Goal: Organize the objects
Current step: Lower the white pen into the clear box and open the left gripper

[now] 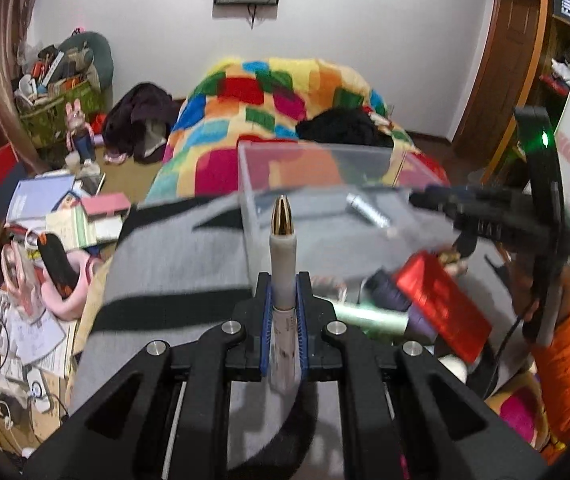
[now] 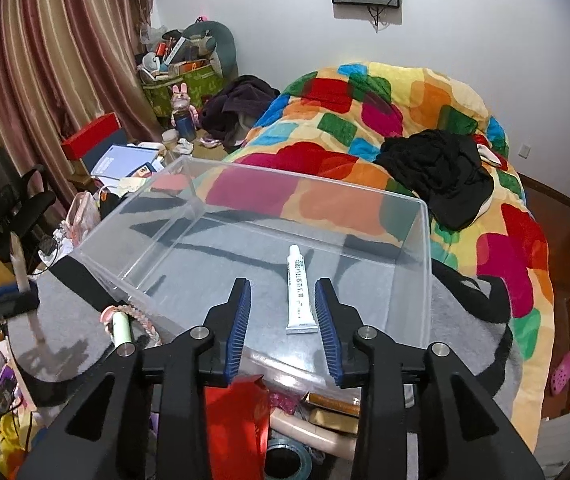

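My left gripper (image 1: 283,280) is shut on a white pen-shaped tool with a gold tip (image 1: 282,248), held upright in front of a clear plastic box (image 1: 253,184). My right gripper (image 2: 283,292) is open and empty above the near side of the clear box (image 2: 425,248). A white tube (image 2: 299,294) lies on the box floor, seen between the right fingers. The right gripper also shows in the left wrist view (image 1: 425,200) over the box. A red packet (image 1: 445,300) and a pale green tube (image 1: 369,316) lie right of the left gripper.
The box stands on a grey and black cloth (image 2: 65,320) on the bed with a bright patchwork blanket (image 2: 365,120). Loose items, a red packet (image 2: 237,420) and a tape roll (image 2: 289,460), lie before the box. Cluttered books (image 1: 45,200) lie left.
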